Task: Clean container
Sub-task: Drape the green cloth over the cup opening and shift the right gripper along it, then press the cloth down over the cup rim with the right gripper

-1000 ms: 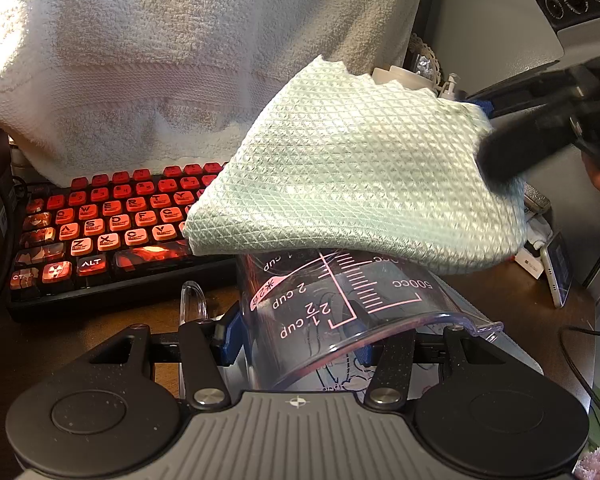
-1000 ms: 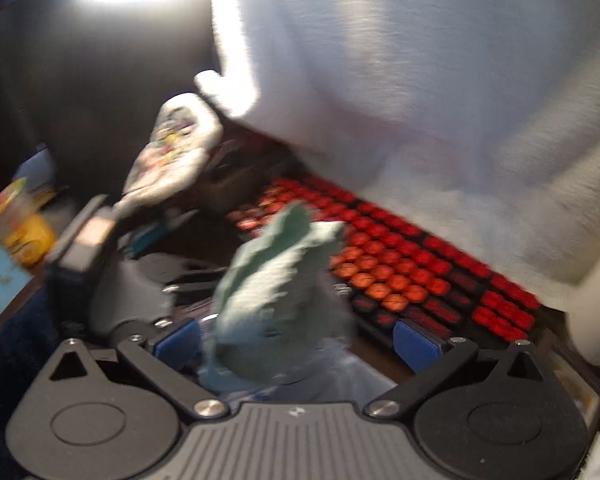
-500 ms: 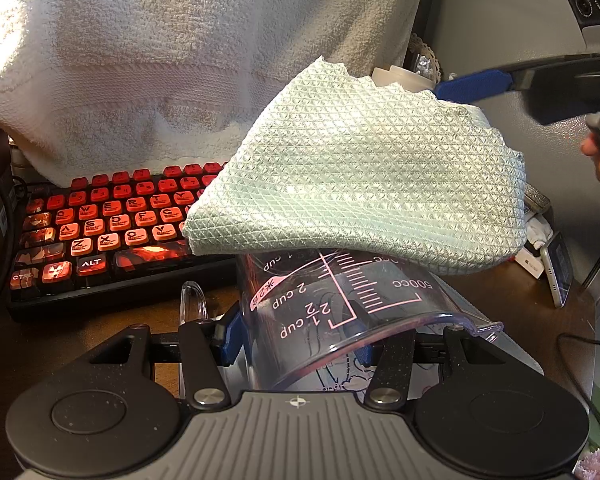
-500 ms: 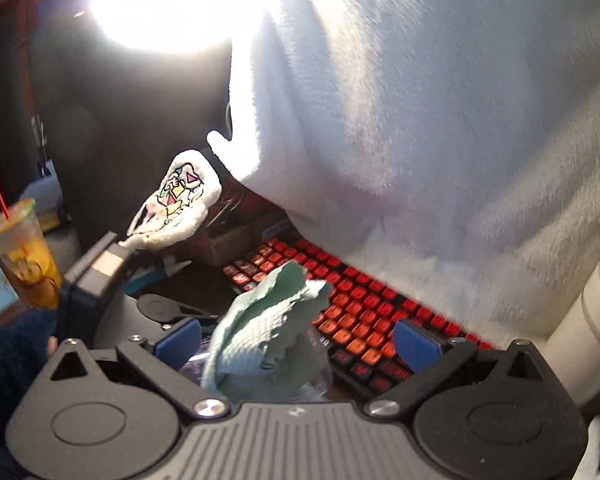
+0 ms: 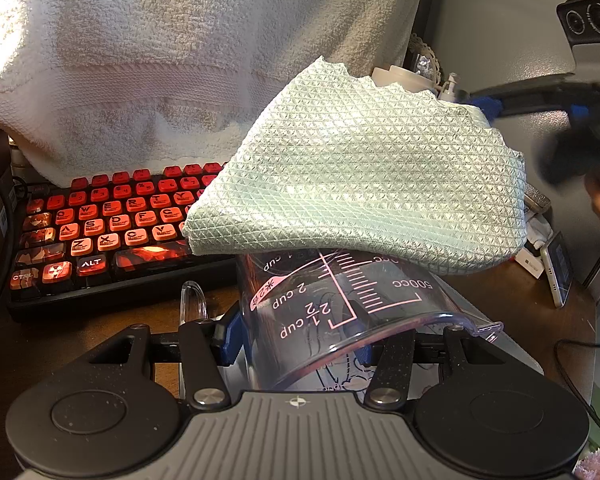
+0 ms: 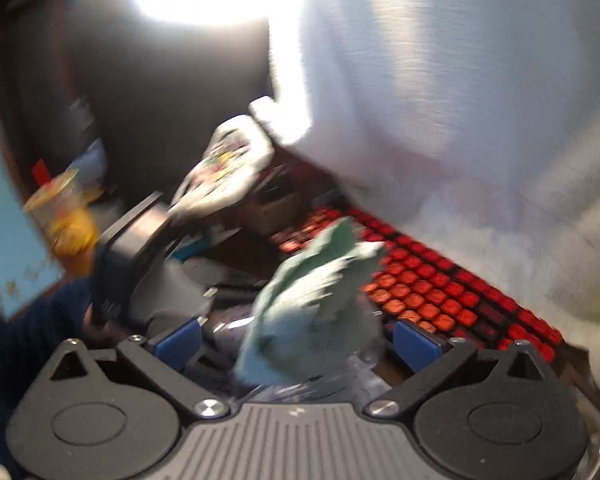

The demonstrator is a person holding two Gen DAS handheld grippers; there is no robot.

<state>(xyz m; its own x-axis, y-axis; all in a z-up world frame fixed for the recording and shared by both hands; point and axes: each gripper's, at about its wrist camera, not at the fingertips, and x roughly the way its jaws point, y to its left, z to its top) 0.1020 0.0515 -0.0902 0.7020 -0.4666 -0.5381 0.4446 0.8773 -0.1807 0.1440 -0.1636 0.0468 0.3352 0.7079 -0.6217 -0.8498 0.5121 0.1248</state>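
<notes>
Cloth (image 5: 360, 184) drapes over measuring cup (image 5: 340, 312) gripped by left claw (image 5: 296, 344); right claw (image 6: 296, 336) spread apart

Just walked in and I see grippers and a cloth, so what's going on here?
A person with a gripper in each hand is cleaning a clear measuring cup. The left gripper clamps the cup, tipped on its side above the desk. A pale green cloth lies draped over the cup. The right gripper is open around the cloth, its view blurred. A red keyboard sits behind.
</notes>
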